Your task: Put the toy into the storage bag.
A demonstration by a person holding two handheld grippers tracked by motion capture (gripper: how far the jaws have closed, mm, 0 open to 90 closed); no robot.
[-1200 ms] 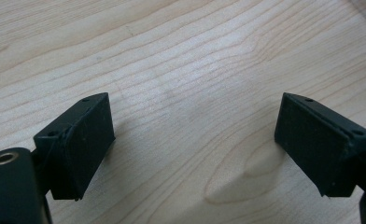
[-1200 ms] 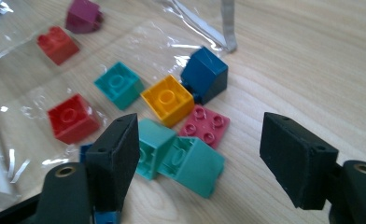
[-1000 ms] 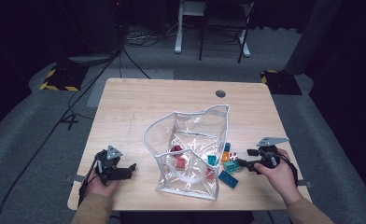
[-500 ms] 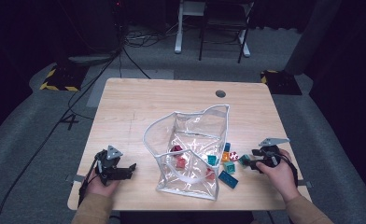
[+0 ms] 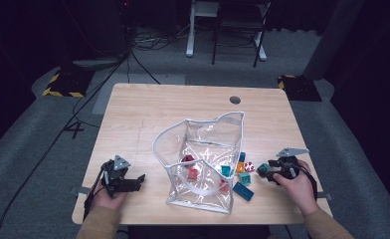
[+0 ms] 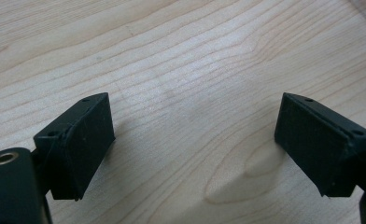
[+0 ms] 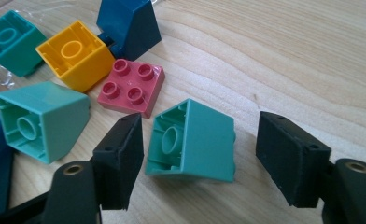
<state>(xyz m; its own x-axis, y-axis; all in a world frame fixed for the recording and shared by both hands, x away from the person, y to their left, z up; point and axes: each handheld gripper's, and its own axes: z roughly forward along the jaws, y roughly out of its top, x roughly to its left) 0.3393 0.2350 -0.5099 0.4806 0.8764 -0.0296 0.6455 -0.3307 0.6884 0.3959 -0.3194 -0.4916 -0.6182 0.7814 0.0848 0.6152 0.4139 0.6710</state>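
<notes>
High view, reading left to right: my left gripper (image 5: 133,181) lies low on the table (image 5: 148,114) near its front left corner, held in the left hand (image 5: 107,195), well apart from everything else. In the left gripper view its jaws stand wide and released, nothing but bare wood between them.

Centre: a clear plastic bag (image 5: 205,149) stands open on the table, mouth up, with a few coloured blocks inside; I make out a red one and a teal one, the rest too blurred to sort.

Just right of the bag, loose blocks lie on the wood: a dark blue flat block (image 5: 243,190) at the bag's front corner, then an orange block (image 5: 240,167) and a pink block (image 5: 249,167) side by side.

Far right: my right gripper (image 5: 263,171), in the right hand (image 5: 297,185), points left toward those blocks. In the right gripper view a teal sloped block (image 7: 193,140) lies on its side between the jaws, hollow underside facing the left jaw. The jaws have just been closing in around it. The left jaw looks just beside or touching its edge; the right jaw stands clear with wood showing in the gap, so no grasp yet. Beyond it: the pink studded block (image 7: 132,88), a yellow-orange block (image 7: 74,56), a dark blue sloped block (image 7: 127,25) and two more teal blocks (image 7: 41,121).
</notes>
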